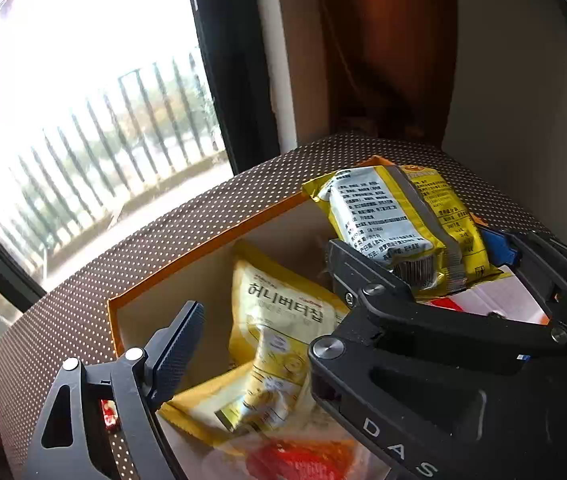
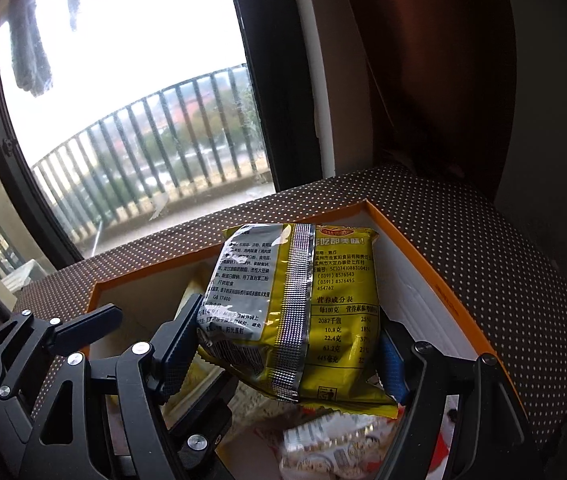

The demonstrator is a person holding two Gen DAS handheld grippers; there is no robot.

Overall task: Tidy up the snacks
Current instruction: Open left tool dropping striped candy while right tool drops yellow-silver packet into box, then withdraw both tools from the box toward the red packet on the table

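The right gripper clamps the yellow snack packet above the orange box – the slick foil could slip – while the left gripper hangs open.

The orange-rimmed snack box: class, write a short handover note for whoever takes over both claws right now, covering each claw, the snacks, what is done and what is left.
Right claw: shut on the yellow foil snack packet with the silver back seam, held above the orange-rimmed cardboard box.
Left claw: open, holding nothing, hovering over the box beside the right claw.
In the box: a pale yellow chip bag with Korean lettering, a red-and-clear wrapped snack, and a white patterned packet.
Done: several snacks are boxed.
Left: lower and release the held packet, probably into the free space at the box's right side.
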